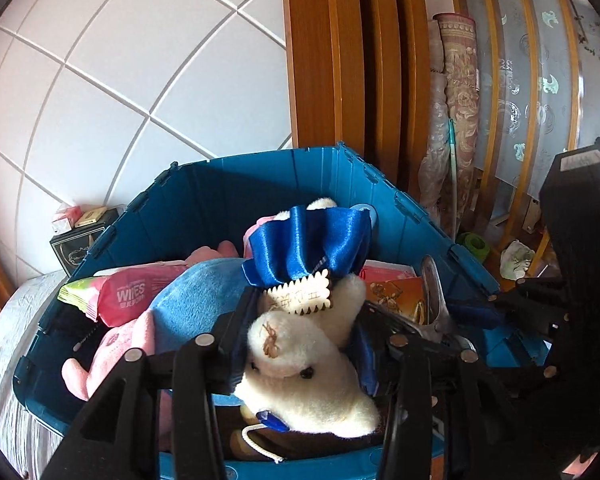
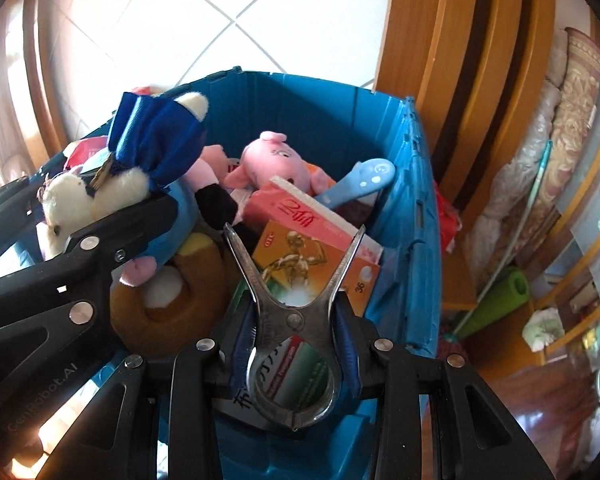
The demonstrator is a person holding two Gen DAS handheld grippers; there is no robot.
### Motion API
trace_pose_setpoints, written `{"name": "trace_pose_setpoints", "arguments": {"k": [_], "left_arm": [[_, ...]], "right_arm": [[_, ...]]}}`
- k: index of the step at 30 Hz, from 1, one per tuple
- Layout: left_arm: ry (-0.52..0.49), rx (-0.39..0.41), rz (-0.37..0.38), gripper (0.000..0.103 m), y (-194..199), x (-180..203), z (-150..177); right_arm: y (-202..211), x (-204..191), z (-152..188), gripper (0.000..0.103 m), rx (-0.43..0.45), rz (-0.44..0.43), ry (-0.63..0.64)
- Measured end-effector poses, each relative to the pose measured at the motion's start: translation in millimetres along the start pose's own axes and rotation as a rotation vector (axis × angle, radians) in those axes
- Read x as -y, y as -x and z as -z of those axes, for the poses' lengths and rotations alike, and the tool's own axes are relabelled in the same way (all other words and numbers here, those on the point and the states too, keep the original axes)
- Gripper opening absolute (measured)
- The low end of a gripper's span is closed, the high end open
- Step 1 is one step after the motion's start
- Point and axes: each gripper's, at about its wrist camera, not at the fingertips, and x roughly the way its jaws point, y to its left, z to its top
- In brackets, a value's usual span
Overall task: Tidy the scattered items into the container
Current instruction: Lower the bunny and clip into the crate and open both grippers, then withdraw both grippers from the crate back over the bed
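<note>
A deep blue container (image 1: 260, 160) (image 2: 412, 200) sits below both grippers, piled with things. Over it, my left gripper (image 1: 302, 322) is shut on a white plush bear (image 1: 300, 364) (image 2: 80, 196) in a blue satin dress; the pads touch both sides of its head. Beside it, my right gripper (image 2: 296, 320) (image 1: 440, 320) is shut on a large metal spring clamp (image 2: 292, 312) (image 1: 434, 292), whose handles splay upward over the container. Inside lie a pink pig plush (image 2: 276, 156), a pink tissue box (image 2: 300, 212), an orange box (image 2: 312, 256), a brown ring plush (image 2: 168, 308) and a wipes pack (image 1: 136, 292).
A white tiled wall (image 1: 120, 60) stands behind the container, and a wooden door frame (image 1: 340, 60) to its right. Rolled carpets (image 1: 456, 100) and a green roll (image 2: 500, 296) lean at the far right. Small boxes (image 1: 80, 216) sit by the container's left corner, above a striped sheet (image 1: 4, 320).
</note>
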Motion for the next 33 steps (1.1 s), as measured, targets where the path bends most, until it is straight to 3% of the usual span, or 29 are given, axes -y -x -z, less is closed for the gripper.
{"name": "trace_pose_setpoints", "arguments": {"k": [9,13,17,19,27,29,33], "left_arm": [[0.006,0.017,-0.001,0.079,6.9,6.3,-1.3],[0.015,0.026,0.002,0.080,12.9,6.1,-2.6],[0.022,0.049,0.006,0.080,24.8,7.0,-4.4],[0.031,0.058,0.015,0.080,31.6,6.0,-3.6],[0.072,0.066,0.016,0.087,56.9,-1.3,12.3],[0.082,0.066,0.010,0.089,61.9,-3.4,17.8],[0.097,0.062,-0.007,0.091,71.7,-5.6,26.6]], "right_arm": [[2.4,-3.5,5.3,0.044,0.006,-0.007,0.024],[13.2,-4.2,7.5,0.071,0.033,0.006,0.025],[30.9,0.7,11.1,0.074,0.064,0.008,0.015],[40.8,4.8,14.0,0.082,0.082,0.004,0.001],[73.8,15.8,38.8,0.083,0.129,-0.007,-0.034],[81.1,20.9,44.3,0.086,0.144,-0.010,-0.060],[94.9,26.3,53.0,0.103,0.177,-0.033,-0.098]]}}
